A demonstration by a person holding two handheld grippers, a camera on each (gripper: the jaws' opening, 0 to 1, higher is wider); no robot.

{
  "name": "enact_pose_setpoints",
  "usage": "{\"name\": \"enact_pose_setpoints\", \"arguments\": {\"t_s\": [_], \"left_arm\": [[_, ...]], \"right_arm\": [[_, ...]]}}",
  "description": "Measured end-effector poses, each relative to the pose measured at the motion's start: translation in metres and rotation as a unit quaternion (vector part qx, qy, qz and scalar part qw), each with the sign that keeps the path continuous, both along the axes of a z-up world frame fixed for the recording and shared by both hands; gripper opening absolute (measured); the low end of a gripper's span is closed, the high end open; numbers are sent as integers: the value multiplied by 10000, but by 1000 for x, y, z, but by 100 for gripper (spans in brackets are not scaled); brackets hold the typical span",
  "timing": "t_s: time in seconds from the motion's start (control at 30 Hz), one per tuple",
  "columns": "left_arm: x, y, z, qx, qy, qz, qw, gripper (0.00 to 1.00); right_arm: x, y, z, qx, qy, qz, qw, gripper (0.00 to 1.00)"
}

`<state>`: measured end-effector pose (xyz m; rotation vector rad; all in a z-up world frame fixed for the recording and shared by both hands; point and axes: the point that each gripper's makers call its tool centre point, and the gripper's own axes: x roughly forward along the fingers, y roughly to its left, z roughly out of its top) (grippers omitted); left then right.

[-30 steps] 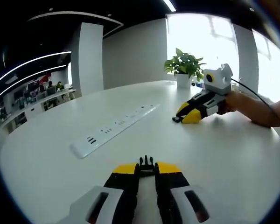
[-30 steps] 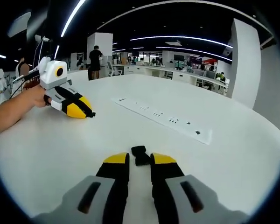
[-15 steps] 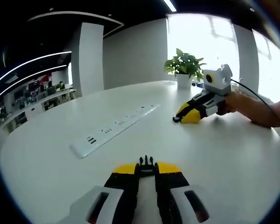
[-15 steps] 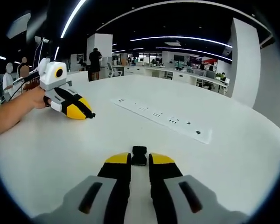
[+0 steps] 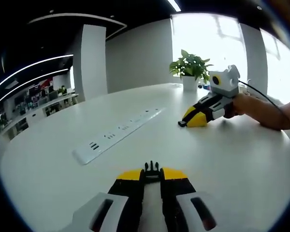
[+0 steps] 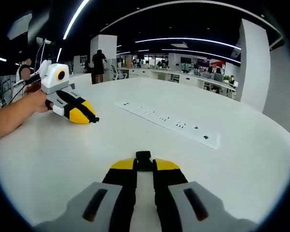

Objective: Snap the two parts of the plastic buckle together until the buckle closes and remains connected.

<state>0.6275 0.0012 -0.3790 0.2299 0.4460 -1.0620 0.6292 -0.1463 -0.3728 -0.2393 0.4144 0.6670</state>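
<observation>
In the right gripper view, the right gripper [image 6: 144,164] is now clamped on the socket half [image 6: 143,155] at 12 o'clock of its tips, having narrowed within the last second. The pronged half [image 5: 152,168] is held pinched by the left gripper [image 5: 152,173]. Both halves are secured, well apart; mating can follow.

Two low cameras facing each other across the table

Each view looks forward low over the white table [image 5: 241,164]. Both share the power strip [image 5: 117,133], and each sees the opposite gripper well apart: right gripper [image 5: 183,123], left gripper [image 6: 93,118].
</observation>
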Motion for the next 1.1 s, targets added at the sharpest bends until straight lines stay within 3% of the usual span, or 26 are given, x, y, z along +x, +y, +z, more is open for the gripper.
{"name": "enact_pose_setpoints", "arguments": {"t_s": [0.4,0.53,0.7,0.77,0.87,0.9,1.1], "left_arm": [[0,-2,1,130,-186,-110,9997,11],[-2,-1,4,23,9,-117,9999,11],[4,7,6,82,37,44,9999,11],[2,6,11,-40,190,48,9998,11],[3,7,19,12,126,161,9998,11],[3,8,21,135,72,184,9997,11],[-3,2,45,-67,13,166,9998,11]], "right_arm": [[0,0,3,77,52,24,10000,11],[1,0,8,177,72,-4,9998,11],[-1,2,11,134,105,27,9999,10],[1,0,18,144,11,-15,9999,10],[7,-4,32,174,-368,-80,9991,10],[6,-6,33,175,-312,-122,9993,10],[0,0,47,209,-356,-99,9991,10]]}}
